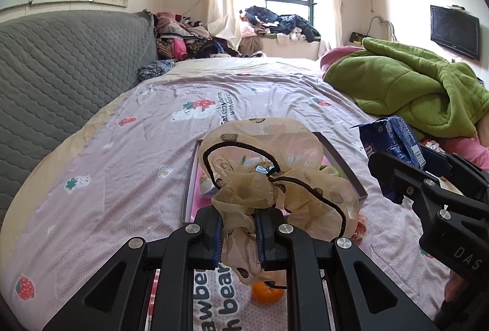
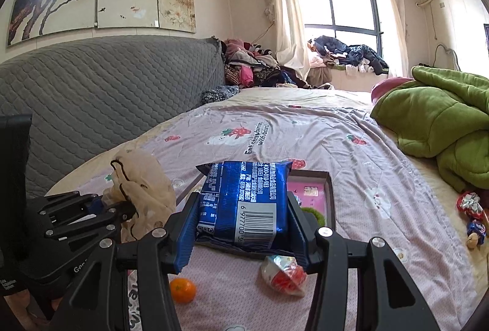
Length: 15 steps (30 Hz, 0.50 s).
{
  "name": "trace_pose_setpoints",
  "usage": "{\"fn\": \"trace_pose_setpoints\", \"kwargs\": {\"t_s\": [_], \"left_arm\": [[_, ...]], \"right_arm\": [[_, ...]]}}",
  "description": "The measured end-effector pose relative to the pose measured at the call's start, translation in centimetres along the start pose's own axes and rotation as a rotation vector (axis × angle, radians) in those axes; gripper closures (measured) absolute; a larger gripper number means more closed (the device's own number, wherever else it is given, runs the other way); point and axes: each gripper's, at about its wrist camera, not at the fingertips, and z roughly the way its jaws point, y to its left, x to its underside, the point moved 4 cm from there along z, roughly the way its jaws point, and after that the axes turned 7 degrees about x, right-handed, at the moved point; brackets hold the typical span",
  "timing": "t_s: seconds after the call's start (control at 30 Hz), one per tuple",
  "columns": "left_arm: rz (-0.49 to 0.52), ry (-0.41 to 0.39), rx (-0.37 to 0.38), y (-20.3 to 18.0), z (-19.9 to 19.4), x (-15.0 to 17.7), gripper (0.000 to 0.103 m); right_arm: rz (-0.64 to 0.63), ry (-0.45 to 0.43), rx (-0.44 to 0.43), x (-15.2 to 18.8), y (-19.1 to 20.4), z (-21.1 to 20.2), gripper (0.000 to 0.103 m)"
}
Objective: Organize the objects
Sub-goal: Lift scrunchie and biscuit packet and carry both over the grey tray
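Here the left tool [image 1: 240, 234] pinches a sheer beige organza hair scrunchie [image 1: 275, 175], dotted with brown spots and edged by a thin black cord, its ruffled folds bulging above the nearly closed blue ribbed pads. The right tool [image 2: 243, 227] clamps a glossy, crinkled blue foil snack packet [image 2: 244, 199], flat and rectangular, with its barcode end toward the camera; the jaws stand moderately apart around its width. Both tools angle gently downward over a shallow grey-rimmed rectangular cardboard box [image 2: 328, 193] with a pink lining, which lies on the lilac bed sheet [image 1: 122, 163] printed with strawberries and bears. A small round orange mandarin [image 2: 182, 289] and a crumpled white-and-red wrapped sweet [image 2: 284, 274] rest on the sheet nearer the camera.
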Motion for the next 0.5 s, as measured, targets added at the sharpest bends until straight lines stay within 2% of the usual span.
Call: {"fn": "trace_pose_setpoints", "kwargs": {"t_s": [0.5], "left_arm": [[0.007, 0.001, -0.027, 0.7, 3.0, -2.5, 0.086]], "right_arm": [[-0.010, -0.020, 0.035, -1.9, -2.1, 1.9, 0.050]]}}
